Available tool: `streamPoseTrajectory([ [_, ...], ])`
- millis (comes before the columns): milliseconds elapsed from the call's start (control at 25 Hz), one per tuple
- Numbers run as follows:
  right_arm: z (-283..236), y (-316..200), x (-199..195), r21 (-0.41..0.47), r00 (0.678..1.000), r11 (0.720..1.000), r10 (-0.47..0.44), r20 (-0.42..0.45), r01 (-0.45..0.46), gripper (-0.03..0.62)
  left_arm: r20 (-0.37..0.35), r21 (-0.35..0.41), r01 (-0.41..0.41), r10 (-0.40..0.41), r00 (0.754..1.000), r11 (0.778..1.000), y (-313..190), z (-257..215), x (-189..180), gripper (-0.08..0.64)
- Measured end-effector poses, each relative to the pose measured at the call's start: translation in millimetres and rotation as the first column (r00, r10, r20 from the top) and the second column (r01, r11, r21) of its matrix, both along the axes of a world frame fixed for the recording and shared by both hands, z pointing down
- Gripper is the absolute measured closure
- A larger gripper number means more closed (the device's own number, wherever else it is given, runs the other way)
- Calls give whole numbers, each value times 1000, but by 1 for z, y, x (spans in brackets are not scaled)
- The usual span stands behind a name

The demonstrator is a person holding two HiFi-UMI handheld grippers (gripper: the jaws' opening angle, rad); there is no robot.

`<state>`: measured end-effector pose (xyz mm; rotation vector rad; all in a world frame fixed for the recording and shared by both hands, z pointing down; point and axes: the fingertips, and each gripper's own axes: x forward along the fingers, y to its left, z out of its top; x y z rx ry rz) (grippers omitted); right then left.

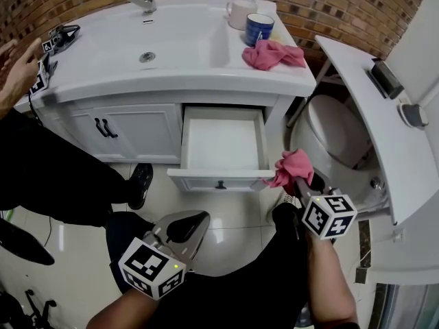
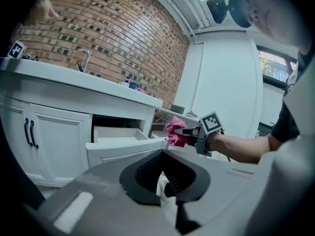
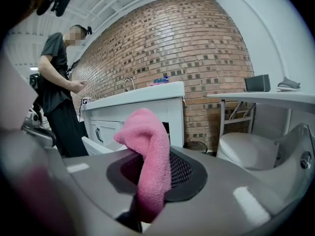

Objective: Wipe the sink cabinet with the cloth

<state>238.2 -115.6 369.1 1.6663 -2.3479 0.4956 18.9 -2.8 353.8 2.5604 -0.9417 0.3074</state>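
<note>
The right gripper [image 1: 296, 181] is clamped on a crumpled pink microfibre cloth [image 1: 291, 164], which is touching the front right corner of the pulled-out white drawer [image 1: 218, 177] in the white sink cabinet [image 1: 137, 125]. The left gripper [image 1: 191, 226] just hangs out in front of that drawer, jaws together, nothing in them.

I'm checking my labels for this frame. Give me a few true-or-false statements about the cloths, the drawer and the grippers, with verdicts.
1. The right gripper holds a pink cloth. True.
2. The drawer is pushed closed. False: it is pulled open and shows nothing inside.
3. A second pink cloth lies on the countertop near the blue cup. True.
4. The left gripper grips a cloth. False: nothing is between its jaws.
</note>
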Motion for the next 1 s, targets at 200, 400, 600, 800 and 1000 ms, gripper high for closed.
streamPoseTrajectory([
  [200,-15,-5,-7,28,999,999,-31,-20,32,512,-3,6,4,-4,1000,1000,-4,-1,0,554],
  [400,-55,-13,-32,90,990,987,-127,-62,133,512,-16,8,2,-1,1000,1000,-9,-2,-4,554],
  [600,-100,-38,-72,133,953,948,-273,-130,290,512,-28,9,22,-22,999,1000,-22,-3,-16,554],
  [800,-126,-76,-108,191,927,908,-358,-115,374,512,-23,22,30,-29,999,999,-40,0,-23,554],
  [1000,-81,-101,-181,137,859,849,-494,-136,510,512,-44,22,27,-26,999,999,-57,-4,-23,554],
])
